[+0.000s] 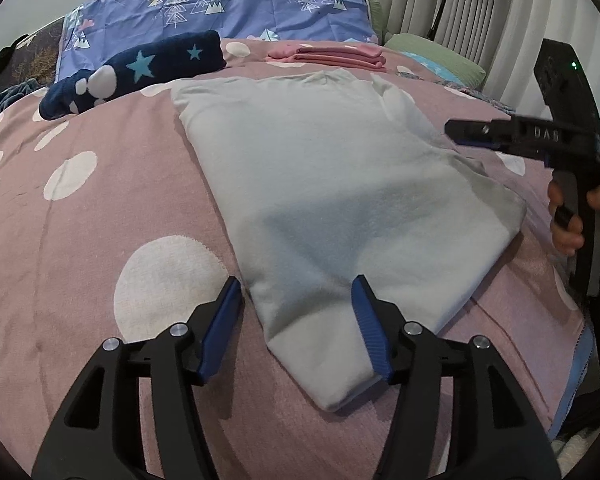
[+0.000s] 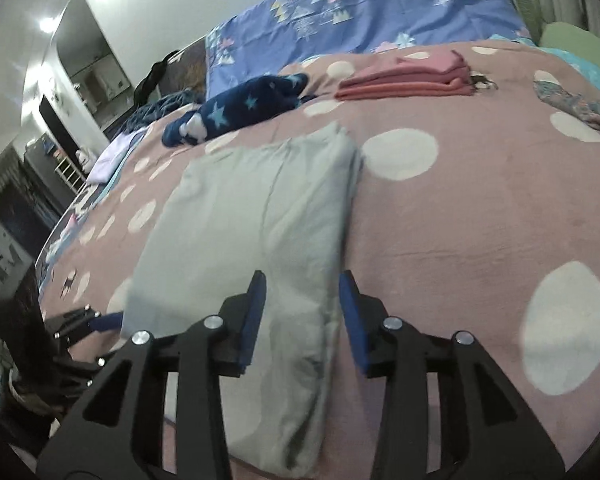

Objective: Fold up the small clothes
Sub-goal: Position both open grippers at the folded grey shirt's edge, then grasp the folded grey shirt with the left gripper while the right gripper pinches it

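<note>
A pale grey-blue garment (image 1: 332, 184) lies folded into a long flat panel on the pink dotted blanket (image 1: 100, 200). My left gripper (image 1: 296, 300) is open, its blue pads straddling the garment's near left corner. In the right wrist view the same garment (image 2: 244, 216) runs away from me, and my right gripper (image 2: 302, 300) is open over its near right edge. The right gripper also shows in the left wrist view (image 1: 472, 134), held by a hand at the garment's right side. The left gripper shows at the lower left of the right wrist view (image 2: 100, 320).
A stack of folded pink clothes (image 1: 332, 56) lies at the far side of the bed. A navy star-patterned item (image 1: 140, 72) lies at the far left. A blue tree-print pillow (image 1: 236, 4) stands behind. Curtains (image 1: 480, 8) hang at the right.
</note>
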The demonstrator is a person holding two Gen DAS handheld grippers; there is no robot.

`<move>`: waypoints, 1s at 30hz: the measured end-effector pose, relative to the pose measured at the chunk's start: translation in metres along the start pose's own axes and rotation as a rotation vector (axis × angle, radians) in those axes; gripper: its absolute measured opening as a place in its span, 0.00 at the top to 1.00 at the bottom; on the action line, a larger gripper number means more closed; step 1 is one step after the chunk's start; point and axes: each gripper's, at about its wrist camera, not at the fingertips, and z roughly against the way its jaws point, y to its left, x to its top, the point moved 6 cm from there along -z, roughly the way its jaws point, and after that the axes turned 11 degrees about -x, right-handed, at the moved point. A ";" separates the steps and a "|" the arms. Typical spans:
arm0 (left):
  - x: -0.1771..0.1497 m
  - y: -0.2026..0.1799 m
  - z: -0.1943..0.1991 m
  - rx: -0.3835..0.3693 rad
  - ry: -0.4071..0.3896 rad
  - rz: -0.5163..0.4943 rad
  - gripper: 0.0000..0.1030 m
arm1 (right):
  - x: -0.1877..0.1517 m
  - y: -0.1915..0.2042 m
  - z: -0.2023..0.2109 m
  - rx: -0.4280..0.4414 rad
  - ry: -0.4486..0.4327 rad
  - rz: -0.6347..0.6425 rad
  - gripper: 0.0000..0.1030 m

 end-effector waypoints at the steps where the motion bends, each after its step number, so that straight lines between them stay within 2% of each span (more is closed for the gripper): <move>1: 0.000 0.001 0.000 0.000 0.001 -0.001 0.42 | 0.001 -0.006 -0.002 -0.004 0.009 -0.019 0.61; 6: -0.001 0.000 0.000 -0.002 0.001 0.000 0.42 | -0.007 -0.017 -0.017 0.089 0.107 -0.077 0.51; 9: -0.001 0.000 0.000 -0.008 0.002 0.004 0.41 | -0.005 -0.015 -0.026 0.113 0.115 -0.082 0.48; 14: 0.000 0.002 0.001 -0.028 0.002 0.019 0.40 | 0.001 -0.014 -0.030 0.153 0.127 -0.101 0.47; 16: 0.003 0.004 0.004 -0.059 -0.003 0.045 0.40 | 0.001 -0.013 -0.026 0.167 0.128 -0.088 0.47; 19: 0.012 0.015 0.009 -0.144 -0.023 0.101 0.40 | -0.003 -0.008 -0.020 0.207 0.132 -0.035 0.45; 22: 0.027 0.034 0.002 -0.123 -0.025 0.113 0.40 | -0.001 -0.010 -0.025 0.241 0.149 -0.039 0.43; 27: 0.052 0.053 -0.020 -0.243 -0.024 0.186 0.39 | 0.018 -0.016 -0.044 0.355 0.176 -0.113 0.43; 30: 0.064 0.056 -0.031 -0.267 -0.020 0.190 0.39 | 0.029 -0.011 -0.058 0.398 0.201 -0.090 0.43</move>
